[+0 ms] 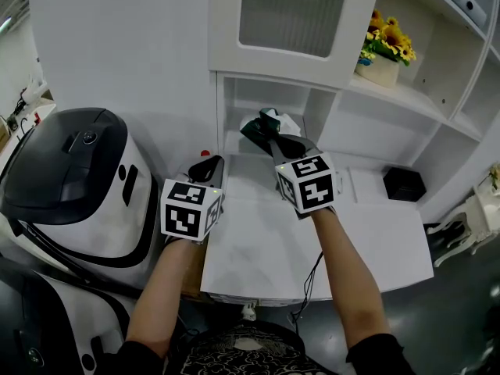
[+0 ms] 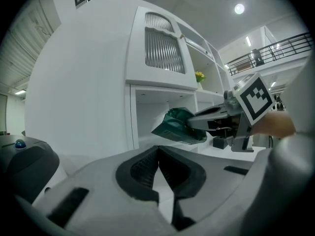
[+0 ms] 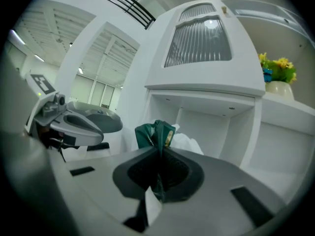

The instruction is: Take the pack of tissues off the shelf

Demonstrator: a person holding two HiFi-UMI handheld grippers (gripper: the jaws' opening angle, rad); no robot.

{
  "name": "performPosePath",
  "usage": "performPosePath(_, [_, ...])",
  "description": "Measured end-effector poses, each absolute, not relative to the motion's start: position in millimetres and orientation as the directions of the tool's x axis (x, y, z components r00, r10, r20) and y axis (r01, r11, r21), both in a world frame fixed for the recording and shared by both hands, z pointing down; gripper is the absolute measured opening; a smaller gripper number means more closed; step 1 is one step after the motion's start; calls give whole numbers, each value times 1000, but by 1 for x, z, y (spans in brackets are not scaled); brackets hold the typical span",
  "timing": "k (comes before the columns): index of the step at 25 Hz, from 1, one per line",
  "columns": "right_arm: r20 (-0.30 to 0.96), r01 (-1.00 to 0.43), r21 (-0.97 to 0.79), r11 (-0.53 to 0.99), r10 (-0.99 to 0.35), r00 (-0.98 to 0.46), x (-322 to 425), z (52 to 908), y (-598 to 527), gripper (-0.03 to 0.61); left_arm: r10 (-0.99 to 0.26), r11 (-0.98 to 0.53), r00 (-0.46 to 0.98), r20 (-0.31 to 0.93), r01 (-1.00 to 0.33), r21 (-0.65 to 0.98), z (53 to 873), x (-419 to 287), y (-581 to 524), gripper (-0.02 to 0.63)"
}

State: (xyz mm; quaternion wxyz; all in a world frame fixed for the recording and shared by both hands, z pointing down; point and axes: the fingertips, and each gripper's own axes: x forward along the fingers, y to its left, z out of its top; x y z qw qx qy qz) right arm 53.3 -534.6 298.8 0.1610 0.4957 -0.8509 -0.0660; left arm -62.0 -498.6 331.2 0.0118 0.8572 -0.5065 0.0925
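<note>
The pack of tissues (image 1: 258, 122) is dark green and crinkled, with some white tissue (image 1: 289, 123) showing behind it. It hangs at the mouth of the lower left shelf compartment (image 1: 234, 104). My right gripper (image 1: 271, 137) is shut on the near end of the pack (image 3: 153, 134), which is pinched between the pads. In the left gripper view the pack (image 2: 177, 127) sticks out from the right gripper's fingers (image 2: 209, 119). My left gripper (image 1: 207, 165) hovers to the left over the white ledge, shut with nothing in it; its tips meet (image 2: 158, 150).
A white ledge (image 1: 258, 241) runs below the shelf. A pot of yellow flowers (image 1: 383, 53) stands on a higher shelf to the right. A black box (image 1: 404, 183) sits at the right. A large white and black machine (image 1: 70, 186) stands close at the left. A ribbed-glass cabinet door (image 1: 293, 14) is above.
</note>
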Motion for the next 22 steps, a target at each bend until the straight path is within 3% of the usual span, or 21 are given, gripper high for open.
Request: performPosePath(22, [99, -900, 139, 412, -911, -401, 83, 285, -417, 11, -848, -526, 511, 140, -845, -98, 316, -52, -424, 8])
